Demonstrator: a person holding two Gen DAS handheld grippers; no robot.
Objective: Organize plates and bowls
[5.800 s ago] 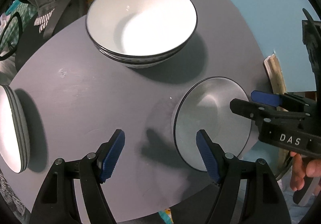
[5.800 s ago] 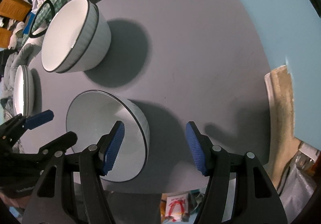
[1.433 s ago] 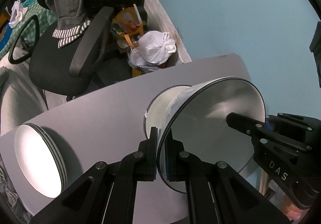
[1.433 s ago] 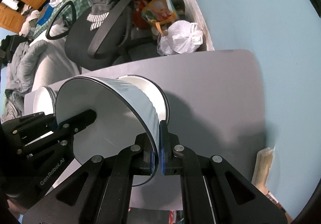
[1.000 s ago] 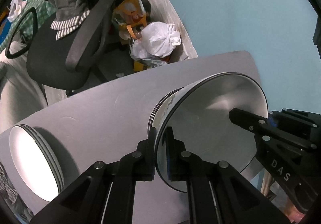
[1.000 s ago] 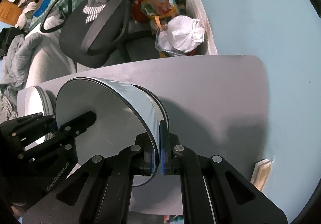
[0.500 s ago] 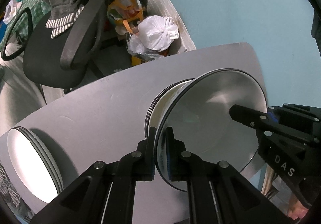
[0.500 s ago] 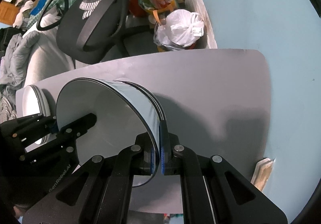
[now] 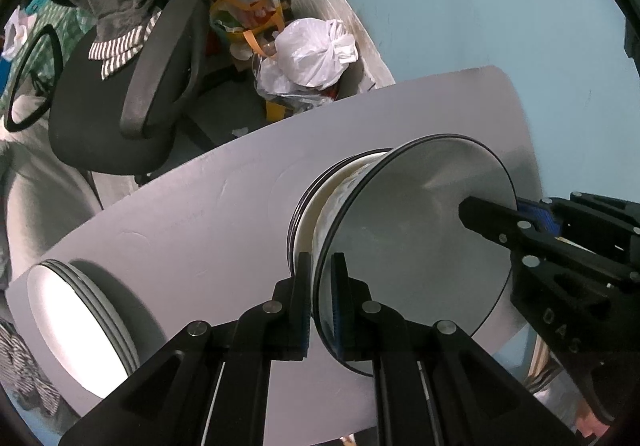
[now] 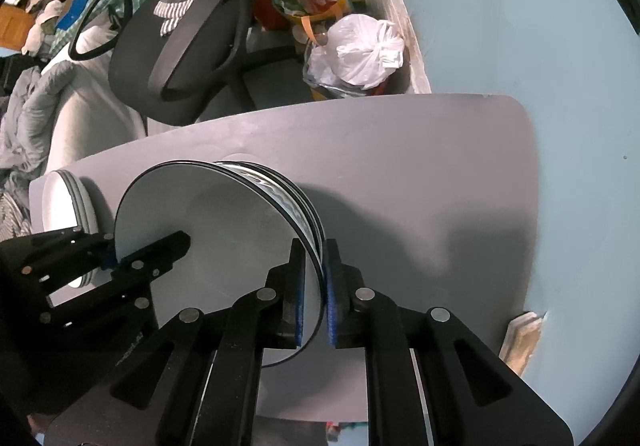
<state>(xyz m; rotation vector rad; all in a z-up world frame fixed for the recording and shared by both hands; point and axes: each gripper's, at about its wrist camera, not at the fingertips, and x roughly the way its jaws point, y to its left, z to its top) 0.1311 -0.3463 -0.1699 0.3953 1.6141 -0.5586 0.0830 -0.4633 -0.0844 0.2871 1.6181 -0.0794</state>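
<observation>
**Q:** What do you see, starting from the left?

**A:** At the far left of my left wrist view, a stack of plates (image 9: 76, 310) sits at the edge of the grey counter (image 9: 208, 222). Next, my left claw (image 9: 320, 302) is clamped on the near rim of a white bowl (image 9: 412, 242) with a dark rim.

**Q:** Where is that bowl?

**A:** It sits nested in the stack of bowls (image 9: 316, 198) on the counter, toward the right side. Whether it is fully seated, I cannot tell.

**Q:** And the other claw?

**A:** My right claw (image 10: 314, 302) is pinched on the opposite rim of the same bowl (image 10: 224, 230), so both hold it. The plates (image 10: 68, 202) appear to its left in that view.

**Q:** Anything beyond the counter?

**A:** A black office chair (image 9: 132, 86), then a tied white plastic bag (image 9: 316, 50) against the pale blue wall (image 9: 480, 6).
</observation>
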